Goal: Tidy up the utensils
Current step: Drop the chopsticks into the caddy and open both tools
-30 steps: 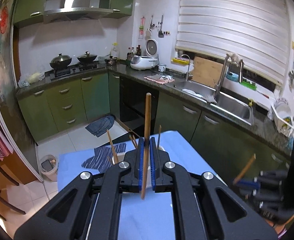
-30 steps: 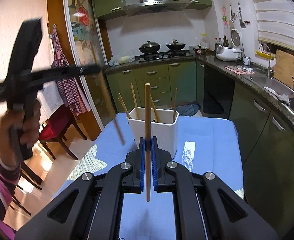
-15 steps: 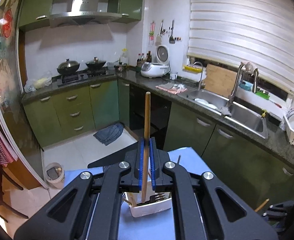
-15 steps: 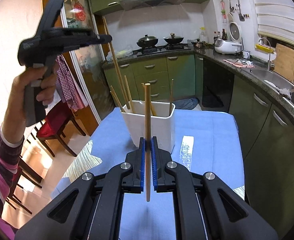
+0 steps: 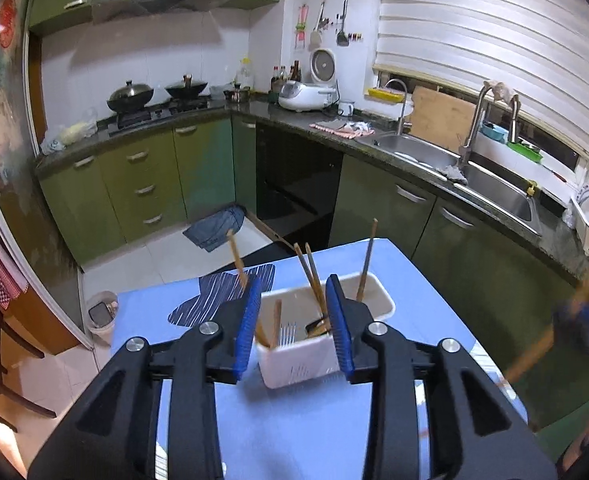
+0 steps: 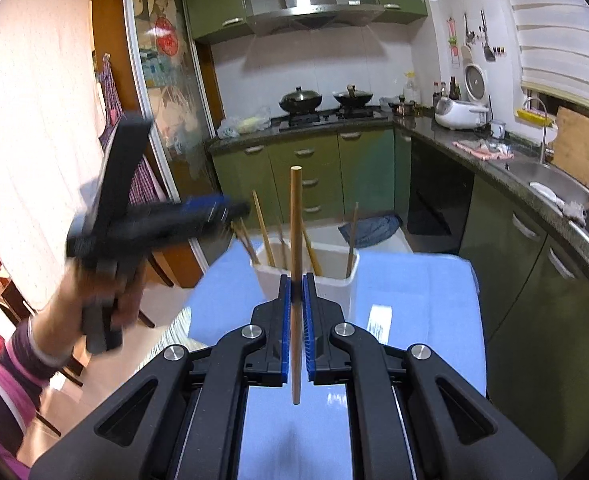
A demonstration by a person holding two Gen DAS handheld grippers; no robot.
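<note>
left hand-held gripper (image 5: 293,322) open, empty, over white holder (image 5: 322,356) mid-frame | right hand-held gripper (image 6: 295,308) clamps chopstick (image 6: 295,280) upright, short of holder | risk: tip catches rim or leaning sticks, tips holder on table (image 5: 294,432)

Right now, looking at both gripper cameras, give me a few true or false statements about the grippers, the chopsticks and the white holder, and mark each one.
1. The left gripper is open with nothing between its fingers. True.
2. The right gripper is open and holds nothing. False: it is shut on an upright wooden chopstick.
3. The white holder lies tipped on its side. False: it stands upright on the blue table cover.
4. Several chopsticks already stand inside the holder. True.
5. The holder sits on the kitchen counter beside the sink. False: it is on the blue-covered table, apart from the counter.
</note>
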